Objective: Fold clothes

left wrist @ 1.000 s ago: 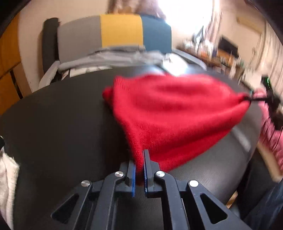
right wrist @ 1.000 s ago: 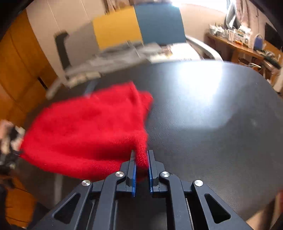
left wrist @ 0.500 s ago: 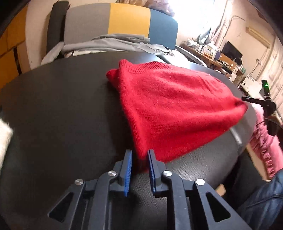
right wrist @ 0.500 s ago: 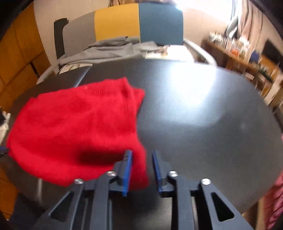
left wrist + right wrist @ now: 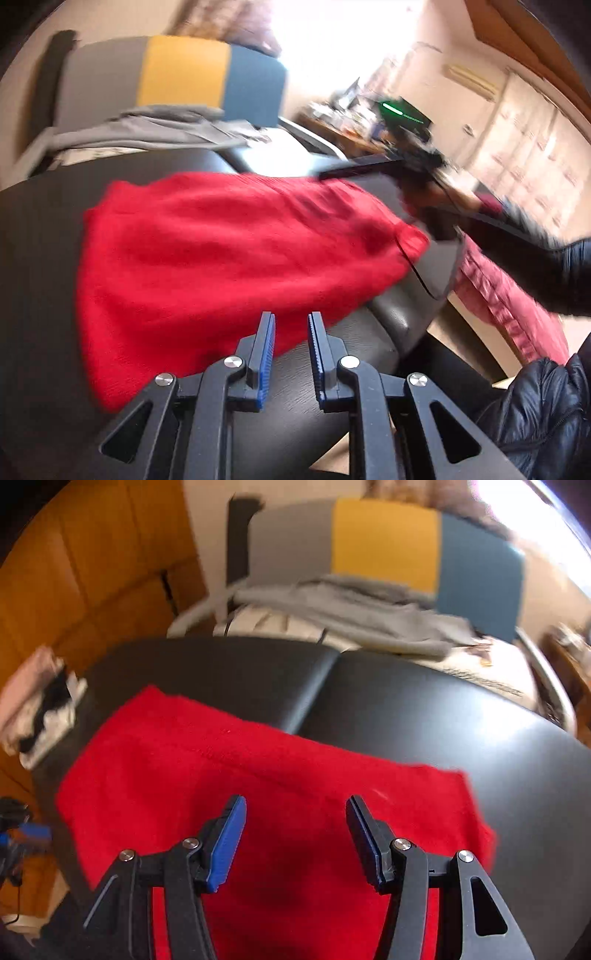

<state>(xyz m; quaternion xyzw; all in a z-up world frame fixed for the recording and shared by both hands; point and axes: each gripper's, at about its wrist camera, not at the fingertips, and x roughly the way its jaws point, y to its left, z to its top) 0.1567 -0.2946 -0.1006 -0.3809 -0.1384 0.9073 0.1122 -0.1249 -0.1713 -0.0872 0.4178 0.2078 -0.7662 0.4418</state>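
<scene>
A red knit garment (image 5: 221, 251) lies folded on the black table (image 5: 40, 295); it also shows in the right wrist view (image 5: 258, 786). My left gripper (image 5: 291, 325) is open and empty, just off the garment's near edge. My right gripper (image 5: 295, 812) is wide open and empty, hovering above the garment's near part. The right gripper also shows, blurred, in the left wrist view (image 5: 413, 162) beyond the garment's far right corner.
A grey, yellow and blue chair (image 5: 388, 542) with grey clothes (image 5: 351, 605) stands behind the table. A pile of light clothes (image 5: 40, 701) sits at the table's left edge. Pink fabric (image 5: 498, 295) and a dark jacket (image 5: 546, 406) lie right of the table.
Both grippers let go of the red garment and opened, the right one wider. The garment now lies flat on the table. Both grippers have pulled back and shifted.
</scene>
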